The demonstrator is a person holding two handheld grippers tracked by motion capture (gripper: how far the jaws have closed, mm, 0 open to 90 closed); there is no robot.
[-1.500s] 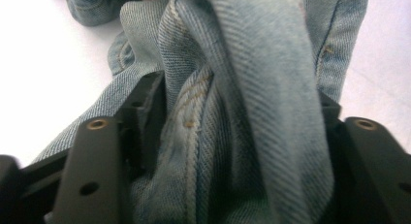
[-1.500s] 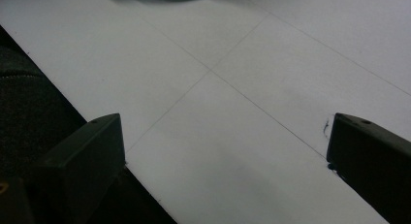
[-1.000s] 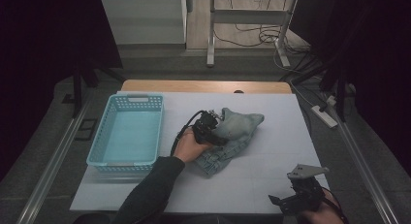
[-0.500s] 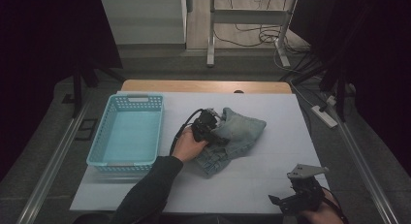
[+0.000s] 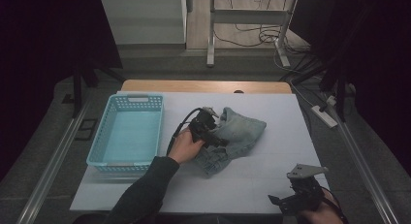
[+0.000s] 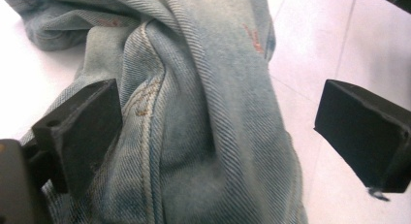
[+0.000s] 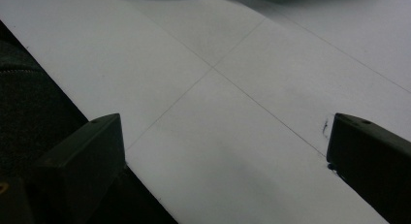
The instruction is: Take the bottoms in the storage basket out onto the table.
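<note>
The jaws of the left gripper (image 6: pixel 218 136) are spread wide and have just been opening; a fold of the denim garment (image 6: pixel 203 103) lies between them. In the left gripper view, the left-hand jaw is touching or nearly touching the cloth along a stitched seam, while the right-hand jaw is held well clear of it, with bare white table (image 6: pixel 339 44) seen in the gap. Nothing is gripped. Beyond the jaw tips, the faded blue denim is bunched in thick ridges and runs on toward the top of that view.

In the high view, the left gripper (image 5: pixel 213 132) is held by a hand (image 5: pixel 186 145) at the near-left edge of the crumpled garment (image 5: pixel 237 134), which is spread on the table away from the jaws toward the right. On the other side of the gripper, a light blue plastic basket (image 5: pixel 127 162) is set near the hand.

The jaws of the right gripper (image 7: pixel 223 151) are likewise spread wide, with only the white table surface between them. In the high view, that gripper (image 5: pixel 298 200) is held at the near-right edge of the table, well apart from the garment.
</note>
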